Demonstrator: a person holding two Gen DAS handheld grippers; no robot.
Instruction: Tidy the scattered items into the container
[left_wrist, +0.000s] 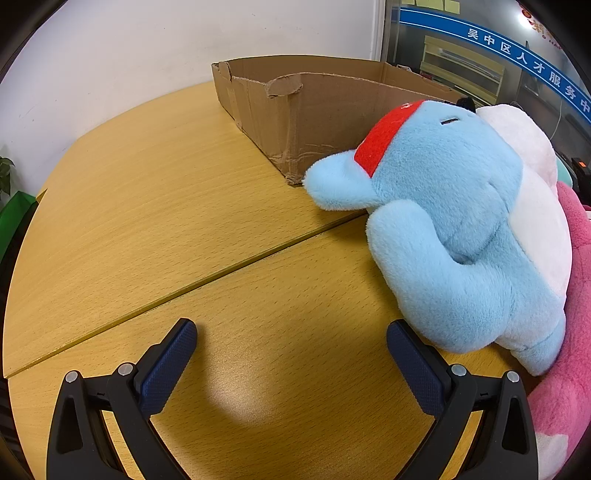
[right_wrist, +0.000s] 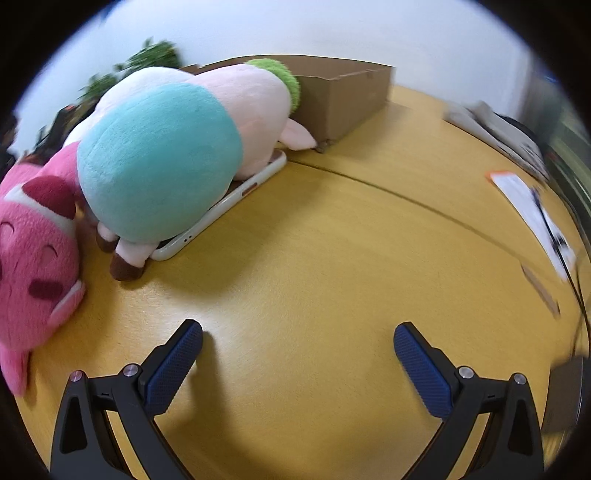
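Left gripper (left_wrist: 291, 339): jaws spread, bare table (left_wrist: 166, 206) ahead of you, open lane along left side up to cardboard box (left_wrist: 314, 122). Blue plush (left_wrist: 454, 236) crowds right finger, pink plush (left_wrist: 576, 295) packed behind it, so right side blocked. Right gripper (right_wrist: 297, 341): jaws spread, clear tabletop ahead. Teal-and-pink plush (right_wrist: 166, 155) lying on white phone (right_wrist: 221, 206) blocks left; papers (right_wrist: 532, 206) near right edge.

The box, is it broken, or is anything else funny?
Yes. The box has a torn, ragged rim and a crumpled near corner. Also, a white phone lies trapped under the pink-and-teal plush, an odd place for it.
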